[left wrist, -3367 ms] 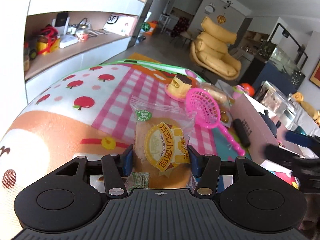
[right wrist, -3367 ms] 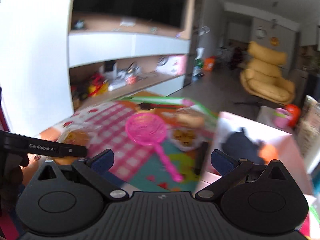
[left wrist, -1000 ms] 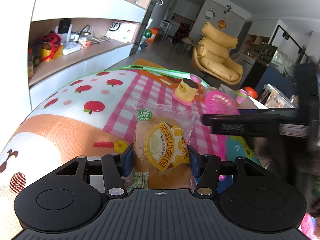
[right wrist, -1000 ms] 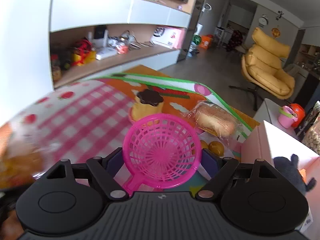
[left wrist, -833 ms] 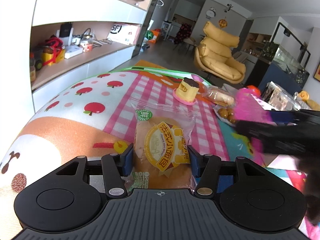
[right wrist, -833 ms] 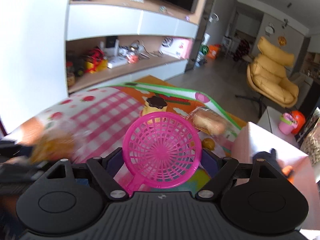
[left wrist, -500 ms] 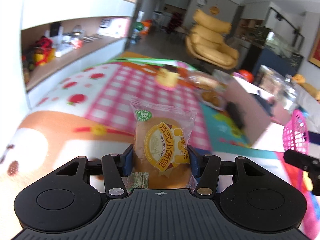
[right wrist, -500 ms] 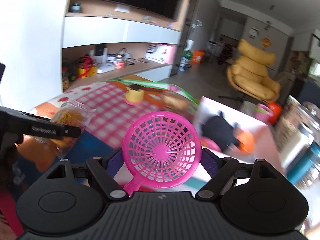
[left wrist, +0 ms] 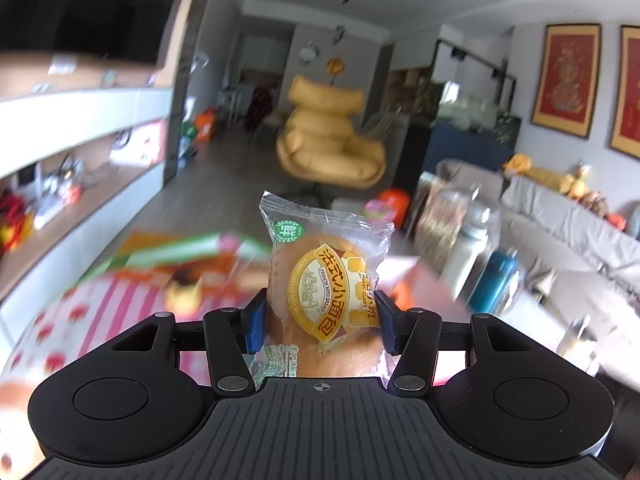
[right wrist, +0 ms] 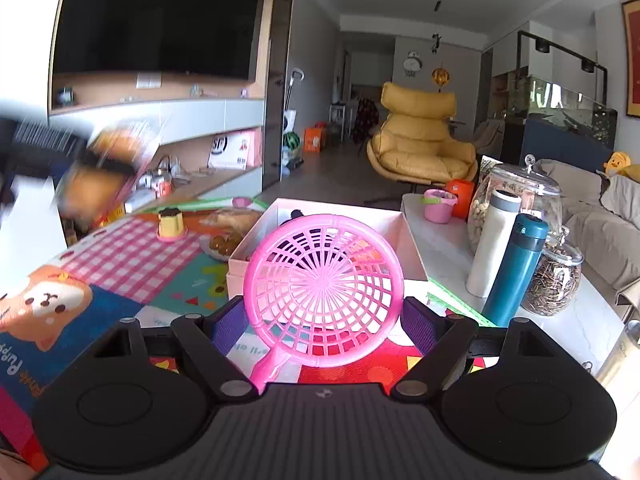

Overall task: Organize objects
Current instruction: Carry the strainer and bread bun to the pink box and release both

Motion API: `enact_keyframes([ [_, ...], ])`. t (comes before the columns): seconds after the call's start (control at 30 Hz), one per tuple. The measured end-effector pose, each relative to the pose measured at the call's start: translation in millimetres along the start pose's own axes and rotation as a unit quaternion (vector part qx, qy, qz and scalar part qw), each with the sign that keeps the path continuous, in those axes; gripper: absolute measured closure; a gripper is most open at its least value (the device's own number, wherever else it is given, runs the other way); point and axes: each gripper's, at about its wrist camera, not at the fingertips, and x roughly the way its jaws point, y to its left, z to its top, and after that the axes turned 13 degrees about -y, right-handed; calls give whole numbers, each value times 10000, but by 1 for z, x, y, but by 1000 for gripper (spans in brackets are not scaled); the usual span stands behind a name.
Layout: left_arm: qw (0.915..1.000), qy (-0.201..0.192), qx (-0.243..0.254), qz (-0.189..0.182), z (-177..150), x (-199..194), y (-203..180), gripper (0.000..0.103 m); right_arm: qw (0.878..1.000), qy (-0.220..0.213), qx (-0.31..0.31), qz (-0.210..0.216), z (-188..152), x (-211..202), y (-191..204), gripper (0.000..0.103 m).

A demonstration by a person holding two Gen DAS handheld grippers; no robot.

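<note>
My left gripper (left wrist: 318, 322) is shut on a wrapped bread bun (left wrist: 324, 292) with a yellow label, held upright in the air above the colourful play mat (left wrist: 100, 304). In the right wrist view my right gripper (right wrist: 322, 322) is shut on the round head of a pink toy strainer (right wrist: 322, 286), its handle pointing down toward the camera. Behind the strainer stands an open white box (right wrist: 384, 226) with dark toys inside. The left gripper with the bun shows as a blur (right wrist: 100, 172) at the upper left of that view.
On the mat (right wrist: 120, 260) lie a yellow pudding toy (right wrist: 170, 222), another wrapped bun (right wrist: 234, 218) and small round cakes (right wrist: 222, 244). Right of the box stand a white flask (right wrist: 494, 244), a teal flask (right wrist: 516, 268), glass jars (right wrist: 554, 276) and a pink cup (right wrist: 438, 204).
Both grippers have lifted off the mat with their loads. The left one rose and swung right with the bun; the right one carried the strainer right, up to the white box.
</note>
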Motion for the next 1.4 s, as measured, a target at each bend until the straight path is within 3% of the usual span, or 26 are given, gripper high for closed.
enact_keyframes([
  [0.13,9995,-203,61,-240,25,43,-35,45,9999,-150,43,-6,-6,0,-7,20],
  [0.23,9981,-91,-289,-545,30,90,-54,45,9998,-202,-4,-20,-9,4,-11,20],
  [0.3,9955,204,-436,-818,21,129,-66,44,9997,-216,-54,-41,-11,7,-13,20],
  [0.33,9951,385,-131,-904,8,151,-76,42,9998,-210,-57,-36,-12,9,-15,20],
  [0.4,9878,1175,814,-617,-29,195,-98,46,9999,-150,-19,-17,-15,11,-16,20],
  [0.43,9852,1366,915,-490,-45,206,-102,47,9999,-100,-12,-38,-17,13,-17,20],
  [0.5,9874,1396,353,-659,-59,212,-95,47,9999,-65,-39,-98,-19,13,-21,20],
  [0.57,9891,1262,-81,-749,-60,209,-86,47,9999,-56,-66,-113,-21,12,-28,20],
  [0.67,9943,741,-247,-725,-53,180,-70,47,9999,21,-30,-140,-18,17,-36,20],
  [0.77,9952,478,-331,-787,-52,139,-42,47,9997,-38,226,-108,-5,21,-51,20],
  [0.9,9965,455,-458,-539,-61,106,-9,47,9987,-375,331,-43,35,41,-65,20],
  [1.03,9945,576,-839,-257,-72,94,23,47,9978,-628,113,-197,89,99,-60,19],
  [1.1,9945,646,-816,-111,-74,88,35,47,9996,-276,20,113,102,135,-54,0],
  [1.23,9958,647,-646,89,-77,70,59,47,9998,150,-29,-151,88,163,-45,0],
  [1.4,9925,697,-980,220,-90,61,84,47,9981,448,390,-130,35,127,-38,0],
])
